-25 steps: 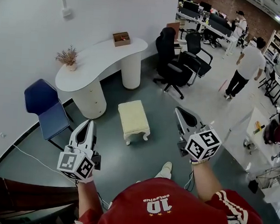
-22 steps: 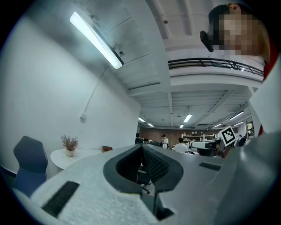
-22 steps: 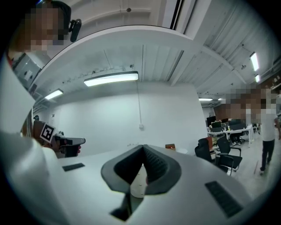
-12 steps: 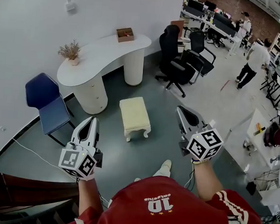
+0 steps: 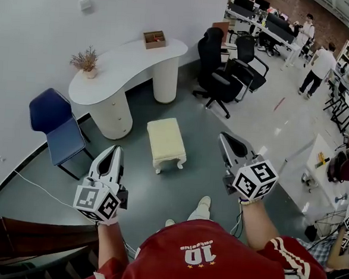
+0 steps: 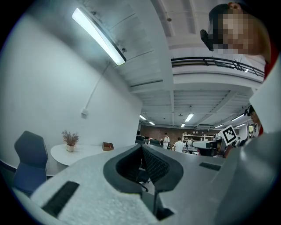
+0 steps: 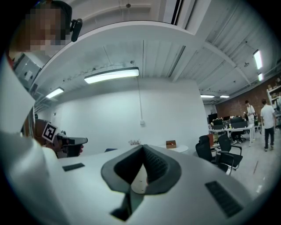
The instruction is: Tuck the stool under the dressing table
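Observation:
In the head view a cream padded stool (image 5: 166, 142) stands on the grey floor, out in front of the white curved dressing table (image 5: 129, 66) and apart from it. My left gripper (image 5: 113, 151) is held low at the left, shut and empty, short of the stool. On the other side my right gripper (image 5: 223, 137) is likewise shut with nothing in it, to the stool's right. The left gripper view looks level past the shut tips (image 6: 141, 147) to the dressing table (image 6: 83, 151). The right gripper view shows shut tips (image 7: 143, 147); the stool is hidden in both gripper views.
A blue chair (image 5: 55, 127) stands left of the table, by the wall. Black office chairs (image 5: 224, 74) sit to the table's right. On the tabletop are a dried-flower vase (image 5: 86, 63) and a small wooden box (image 5: 153, 39). People (image 5: 320, 65) walk among desks far right.
Both grippers hold their places, still shut. The people at the far right have walked farther away. The stool has not moved.

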`<state>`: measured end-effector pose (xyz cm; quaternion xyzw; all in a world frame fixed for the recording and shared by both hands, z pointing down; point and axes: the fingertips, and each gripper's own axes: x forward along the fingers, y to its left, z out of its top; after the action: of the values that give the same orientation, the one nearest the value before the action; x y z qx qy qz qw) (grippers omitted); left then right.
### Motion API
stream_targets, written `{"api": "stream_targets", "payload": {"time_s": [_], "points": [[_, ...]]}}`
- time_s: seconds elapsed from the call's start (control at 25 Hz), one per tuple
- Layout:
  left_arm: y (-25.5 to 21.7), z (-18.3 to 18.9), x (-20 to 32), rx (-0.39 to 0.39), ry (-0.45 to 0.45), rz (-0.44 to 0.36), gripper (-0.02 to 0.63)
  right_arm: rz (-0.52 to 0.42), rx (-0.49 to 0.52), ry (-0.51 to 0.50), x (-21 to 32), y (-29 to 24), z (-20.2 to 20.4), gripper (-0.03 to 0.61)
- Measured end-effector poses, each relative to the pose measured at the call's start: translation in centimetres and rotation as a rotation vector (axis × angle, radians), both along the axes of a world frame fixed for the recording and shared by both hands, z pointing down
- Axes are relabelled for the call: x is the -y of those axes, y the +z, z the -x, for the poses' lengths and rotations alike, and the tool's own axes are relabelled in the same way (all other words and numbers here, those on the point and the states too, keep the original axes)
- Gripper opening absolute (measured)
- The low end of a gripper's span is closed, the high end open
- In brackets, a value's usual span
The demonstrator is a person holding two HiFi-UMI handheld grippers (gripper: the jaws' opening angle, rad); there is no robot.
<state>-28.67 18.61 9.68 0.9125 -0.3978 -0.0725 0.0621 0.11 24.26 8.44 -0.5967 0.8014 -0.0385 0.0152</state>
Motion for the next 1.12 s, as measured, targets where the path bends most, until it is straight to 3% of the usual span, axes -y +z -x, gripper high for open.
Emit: {"api": "stream_targets", "payload": {"time_s": [0.44,1.12], "points": [[0.1,-3.7,4.1,0.007,-0.027,0.020,0.006,-0.002,0.000,-0.043,4.3,0.1,-3.7,0.003],[-0.4,-18.4,14.2,0.083,-0.020,0.012,0.006,-0.016,0.036,-0.084,15.5,0.6,-16.9,0.003]]}}
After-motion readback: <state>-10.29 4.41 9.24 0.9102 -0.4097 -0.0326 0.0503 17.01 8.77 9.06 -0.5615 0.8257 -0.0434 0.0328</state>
